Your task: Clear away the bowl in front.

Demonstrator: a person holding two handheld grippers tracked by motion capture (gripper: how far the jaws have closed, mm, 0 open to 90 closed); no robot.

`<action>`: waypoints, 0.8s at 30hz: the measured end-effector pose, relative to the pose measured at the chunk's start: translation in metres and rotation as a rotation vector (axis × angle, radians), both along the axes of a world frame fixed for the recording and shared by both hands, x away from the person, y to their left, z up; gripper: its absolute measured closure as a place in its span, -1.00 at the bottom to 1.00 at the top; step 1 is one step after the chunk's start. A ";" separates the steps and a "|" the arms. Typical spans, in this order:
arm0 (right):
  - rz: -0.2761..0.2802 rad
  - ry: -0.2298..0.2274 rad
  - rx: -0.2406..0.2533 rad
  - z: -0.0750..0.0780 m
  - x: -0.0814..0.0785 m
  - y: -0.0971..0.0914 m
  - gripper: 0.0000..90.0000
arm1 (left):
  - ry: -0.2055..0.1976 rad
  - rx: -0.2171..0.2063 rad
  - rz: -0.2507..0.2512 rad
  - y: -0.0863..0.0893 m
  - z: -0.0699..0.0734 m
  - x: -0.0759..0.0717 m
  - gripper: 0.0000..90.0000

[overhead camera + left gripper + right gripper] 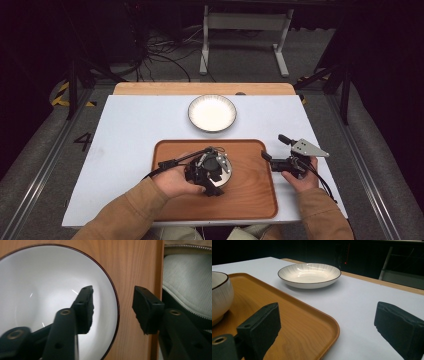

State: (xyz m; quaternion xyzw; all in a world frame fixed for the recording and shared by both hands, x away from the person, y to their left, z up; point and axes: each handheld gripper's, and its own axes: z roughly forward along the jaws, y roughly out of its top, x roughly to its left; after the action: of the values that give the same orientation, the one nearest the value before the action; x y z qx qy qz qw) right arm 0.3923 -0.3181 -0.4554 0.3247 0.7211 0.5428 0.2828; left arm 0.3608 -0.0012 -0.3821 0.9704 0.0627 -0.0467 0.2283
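A white bowl (227,165) with a dark rim stands on the wooden tray (250,200), left of the tray's middle. My left gripper (210,175) points down over it. In the left gripper view (113,291) one jaw is inside the bowl (45,290) and the other outside over the tray (135,265); the rim lies between them, and the pads stand clear of it. My right gripper (274,146) is open at the tray's right edge. Its own view (328,312) has one jaw over the tray (294,315) and the other over the table, with nothing between them.
A shallow white plate (212,112) with a dark rim sits on the white table (130,130) beyond the tray, also seen ahead in the right gripper view as the plate (309,273). The bowl (219,297) shows at that view's left edge.
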 end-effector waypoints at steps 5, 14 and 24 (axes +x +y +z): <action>-0.002 0.002 -0.001 0.000 0.000 0.000 -0.84 | 0.005 -0.048 0.024 0.006 0.004 -0.001 0.02; -0.001 0.000 -0.003 0.000 0.000 0.000 -0.84 | -0.047 -0.153 0.080 0.022 0.015 -0.005 -0.13; 0.000 0.007 0.001 0.000 0.000 0.000 -0.84 | -0.072 -0.278 0.162 0.045 0.019 -0.008 -0.15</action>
State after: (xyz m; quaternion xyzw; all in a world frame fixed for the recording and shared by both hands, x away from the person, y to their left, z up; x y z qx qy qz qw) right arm 0.3927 -0.3183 -0.4553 0.3268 0.7217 0.5421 0.2802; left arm 0.3527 0.0435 -0.3626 0.9223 0.1253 -0.0015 0.3656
